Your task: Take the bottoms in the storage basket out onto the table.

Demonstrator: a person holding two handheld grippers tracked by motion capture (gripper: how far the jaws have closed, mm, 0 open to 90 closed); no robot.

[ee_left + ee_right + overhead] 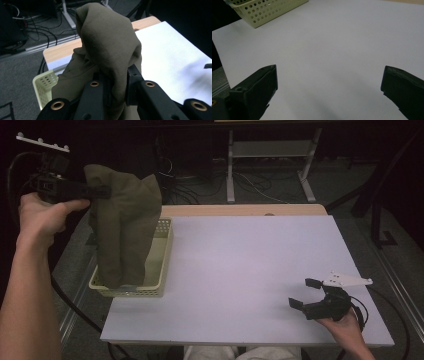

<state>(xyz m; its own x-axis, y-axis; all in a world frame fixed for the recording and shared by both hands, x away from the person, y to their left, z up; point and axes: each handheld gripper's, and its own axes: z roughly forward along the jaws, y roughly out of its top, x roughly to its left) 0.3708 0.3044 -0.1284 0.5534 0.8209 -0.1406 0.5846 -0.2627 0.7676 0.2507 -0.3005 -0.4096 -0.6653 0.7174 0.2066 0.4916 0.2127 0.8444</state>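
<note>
Up high, left tool (102, 191) pinching olive cloth (125, 225), cloth hanging down into cream basket (161, 265) at counter (240, 270) left edge, right tool (306, 293) spread wide, resting low over counter's near right corner

The cloth (123, 227) hangs down in front of my basket (162, 265), so I cannot see what is inside. In the left gripper view, my left gripper (117, 82) has its tips buried in the folds. The room behind the tabletop (250, 270) is too dark to make out.
</note>
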